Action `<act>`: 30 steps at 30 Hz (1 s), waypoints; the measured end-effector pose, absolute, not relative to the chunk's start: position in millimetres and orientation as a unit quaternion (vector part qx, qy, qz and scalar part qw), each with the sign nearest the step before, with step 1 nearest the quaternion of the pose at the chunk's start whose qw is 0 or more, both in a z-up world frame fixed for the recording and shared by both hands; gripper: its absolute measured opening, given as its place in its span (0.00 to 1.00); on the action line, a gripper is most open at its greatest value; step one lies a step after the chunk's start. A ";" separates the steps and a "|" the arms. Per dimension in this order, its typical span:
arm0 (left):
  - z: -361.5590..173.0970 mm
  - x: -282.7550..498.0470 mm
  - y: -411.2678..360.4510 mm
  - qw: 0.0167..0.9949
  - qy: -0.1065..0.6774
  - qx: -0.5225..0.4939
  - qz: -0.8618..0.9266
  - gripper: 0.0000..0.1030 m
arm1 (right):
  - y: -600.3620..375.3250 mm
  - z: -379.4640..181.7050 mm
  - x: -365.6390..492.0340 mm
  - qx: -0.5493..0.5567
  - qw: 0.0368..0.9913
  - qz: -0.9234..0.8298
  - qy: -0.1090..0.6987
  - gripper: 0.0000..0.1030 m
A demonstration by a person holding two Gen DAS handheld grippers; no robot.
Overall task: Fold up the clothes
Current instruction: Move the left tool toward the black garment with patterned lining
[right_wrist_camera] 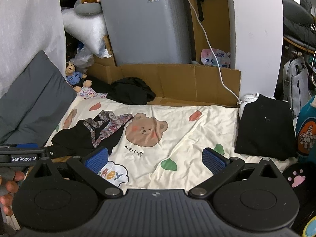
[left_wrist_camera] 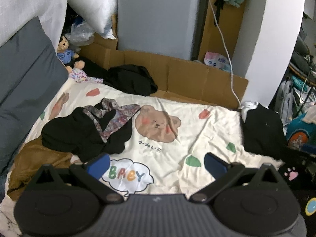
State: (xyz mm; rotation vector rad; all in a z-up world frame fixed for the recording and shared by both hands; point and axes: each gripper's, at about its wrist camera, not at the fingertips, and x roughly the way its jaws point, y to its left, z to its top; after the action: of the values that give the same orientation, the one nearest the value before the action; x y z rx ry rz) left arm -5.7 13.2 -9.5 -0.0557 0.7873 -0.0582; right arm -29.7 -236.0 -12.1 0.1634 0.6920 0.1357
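Observation:
A crumpled black garment with a grey floral lining [left_wrist_camera: 88,128] [right_wrist_camera: 92,134] lies on the left of the cream bear-print sheet [left_wrist_camera: 207,130] [right_wrist_camera: 187,130]. A second black heap [left_wrist_camera: 130,80] [right_wrist_camera: 130,90] sits at the far edge by the cardboard. A folded black garment [left_wrist_camera: 262,130] [right_wrist_camera: 264,128] rests at the right edge. A brown cloth [left_wrist_camera: 37,162] lies at the near left. My left gripper [left_wrist_camera: 156,165] hovers open over the sheet, empty. My right gripper [right_wrist_camera: 155,161] is open too, holding nothing; the left tool [right_wrist_camera: 23,156] shows at its left.
Grey cushions [left_wrist_camera: 25,75] [right_wrist_camera: 33,102] line the left side. A cardboard wall [left_wrist_camera: 177,75] [right_wrist_camera: 177,83], a grey wrapped appliance [left_wrist_camera: 158,15] [right_wrist_camera: 146,23] and a white cable [left_wrist_camera: 227,55] [right_wrist_camera: 213,55] stand behind. A small teddy bear [left_wrist_camera: 66,53] [right_wrist_camera: 74,75] sits in the corner. A person's hand [right_wrist_camera: 8,187] is at the lower left.

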 end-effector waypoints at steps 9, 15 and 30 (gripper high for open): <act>-15.5 8.7 21.8 0.921 0.388 -0.036 -0.023 1.00 | -244.2 -15.5 -29.4 0.108 0.933 0.072 0.336 1.00; -15.7 13.7 24.3 0.920 0.390 -0.037 -0.029 1.00 | -250.4 -12.1 -28.3 0.126 0.933 0.079 0.328 1.00; -12.4 25.7 34.2 0.924 0.381 -0.021 -0.033 0.97 | -267.5 -1.3 -30.1 0.133 0.938 0.083 0.309 1.00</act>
State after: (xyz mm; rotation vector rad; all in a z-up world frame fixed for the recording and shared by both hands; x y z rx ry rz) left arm 25.7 34.2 -12.4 -0.0437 0.7821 -0.0686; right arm -30.1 -267.5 -1.3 0.2717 0.6306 0.1690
